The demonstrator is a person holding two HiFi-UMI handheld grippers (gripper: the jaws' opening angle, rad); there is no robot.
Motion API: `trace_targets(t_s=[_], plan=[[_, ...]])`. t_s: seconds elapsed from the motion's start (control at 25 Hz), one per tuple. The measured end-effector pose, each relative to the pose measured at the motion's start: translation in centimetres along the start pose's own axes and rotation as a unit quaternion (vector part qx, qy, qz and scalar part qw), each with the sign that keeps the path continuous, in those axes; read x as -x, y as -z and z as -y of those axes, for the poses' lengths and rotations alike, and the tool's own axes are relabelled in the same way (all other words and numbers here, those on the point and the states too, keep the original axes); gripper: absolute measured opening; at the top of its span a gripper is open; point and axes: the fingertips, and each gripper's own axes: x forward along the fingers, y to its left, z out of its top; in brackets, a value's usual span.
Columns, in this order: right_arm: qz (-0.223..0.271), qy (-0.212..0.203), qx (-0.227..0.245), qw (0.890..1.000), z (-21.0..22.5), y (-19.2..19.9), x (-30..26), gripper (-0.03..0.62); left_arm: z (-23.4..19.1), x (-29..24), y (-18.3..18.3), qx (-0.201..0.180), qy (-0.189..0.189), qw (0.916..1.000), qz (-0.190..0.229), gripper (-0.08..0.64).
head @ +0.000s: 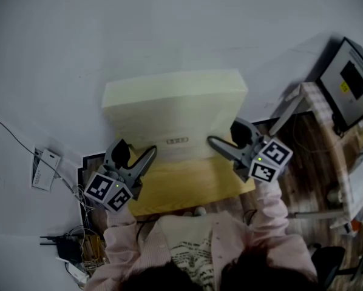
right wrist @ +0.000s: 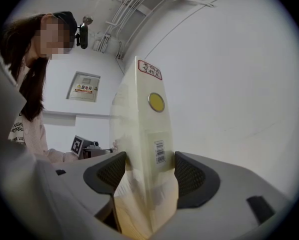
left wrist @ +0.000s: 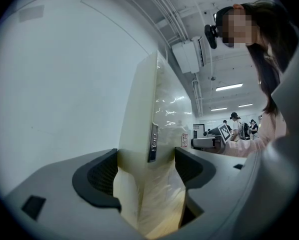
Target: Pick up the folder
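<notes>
A thick pale-yellow folder [head: 169, 117] stands upright over a small wooden table [head: 187, 187], held between both grippers. Whether its bottom rests on the table I cannot tell. My left gripper [head: 138, 148] clamps its left end and my right gripper [head: 224, 132] its right end. In the left gripper view the folder [left wrist: 139, 119] fills the gap of the left gripper [left wrist: 145, 170], with both pads against it and a metal label holder [left wrist: 153, 143] showing. In the right gripper view the right gripper [right wrist: 149, 171] is shut on the folder [right wrist: 147, 129], which bears a round yellow sticker [right wrist: 156, 102] and a barcode.
A white wall rises right behind the folder. Cables and a black adapter [head: 63, 247] lie at the lower left, near a white tag [head: 45, 170]. A grey device with a dark screen [head: 351, 80] stands at the right over the wooden floor [head: 312, 162]. Other people [left wrist: 234, 124] are far off.
</notes>
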Motion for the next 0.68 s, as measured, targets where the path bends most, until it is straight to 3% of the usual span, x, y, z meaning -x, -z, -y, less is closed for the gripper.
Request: trace_targets(t_s=[0.68], plan=[[-0.004, -0.008, 0.008, 1.0, 0.38, 0.27, 0.07, 0.311, 0.32, -0.12, 0.02, -0.011, -0.013, 0.9999, 0.003, 0.351]])
